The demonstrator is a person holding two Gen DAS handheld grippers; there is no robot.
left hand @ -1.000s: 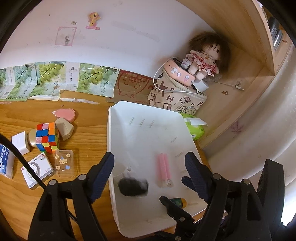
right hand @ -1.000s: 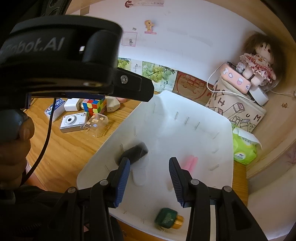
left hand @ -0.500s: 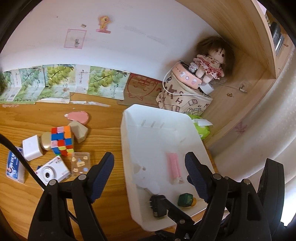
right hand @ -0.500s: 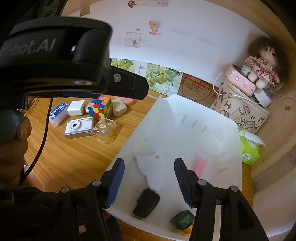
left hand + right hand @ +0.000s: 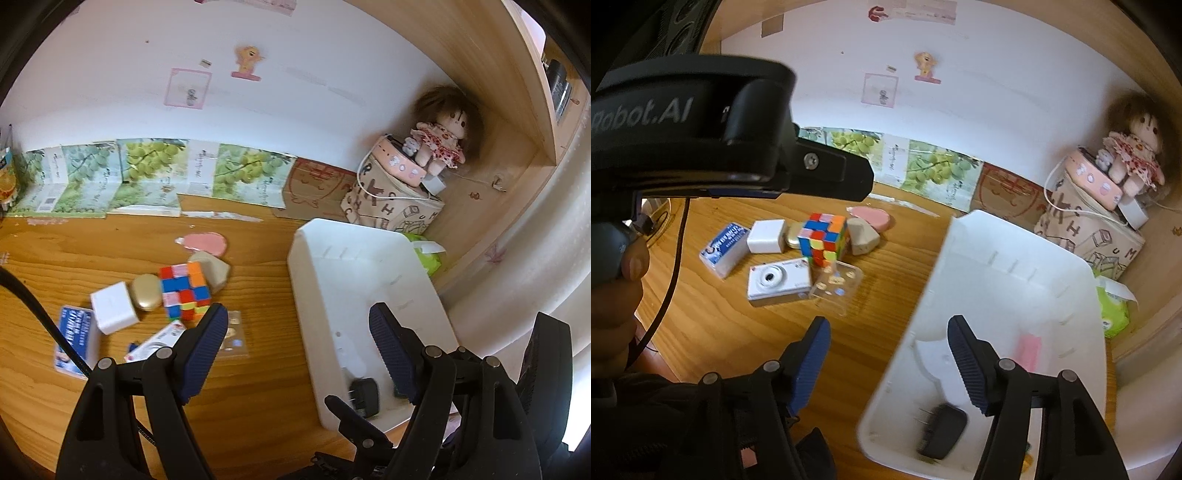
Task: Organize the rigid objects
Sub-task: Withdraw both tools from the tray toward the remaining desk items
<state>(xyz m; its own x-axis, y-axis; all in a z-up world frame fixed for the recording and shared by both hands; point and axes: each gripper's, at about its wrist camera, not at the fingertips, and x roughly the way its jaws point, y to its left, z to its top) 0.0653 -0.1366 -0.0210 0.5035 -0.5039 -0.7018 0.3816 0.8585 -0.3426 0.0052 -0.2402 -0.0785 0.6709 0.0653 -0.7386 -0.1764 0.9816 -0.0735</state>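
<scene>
A white bin (image 5: 343, 258) (image 5: 1015, 266) stands on the wooden desk at the right. Inside it lie a black plug adapter (image 5: 365, 397) (image 5: 942, 430) and a pink stick (image 5: 1028, 349). My left gripper (image 5: 295, 347) hangs open over the bin's left wall with nothing between its fingers. My right gripper (image 5: 886, 362) is also over that wall; its jaws are opening and hold nothing. Left of the bin lie a colour cube (image 5: 184, 291) (image 5: 823, 238), a white camera (image 5: 777, 280), a clear case (image 5: 836, 284), a white charger block (image 5: 112, 312) (image 5: 766, 236) and a gold case (image 5: 146, 297).
A blue-and-white box (image 5: 724, 249), a beige wedge (image 5: 862, 240) and a pink pad (image 5: 205, 242) also lie on the desk. A doll (image 5: 441, 142) sits on a printed bag (image 5: 391, 206) in the back right corner, by a green pack (image 5: 1112, 310). A person's hand (image 5: 613, 288) holds the left gripper.
Both grippers have drawn back and to the left, so the bin has slid right in the views. The right gripper's jaws have widened. The black adapter now lies at the bin's near end.
</scene>
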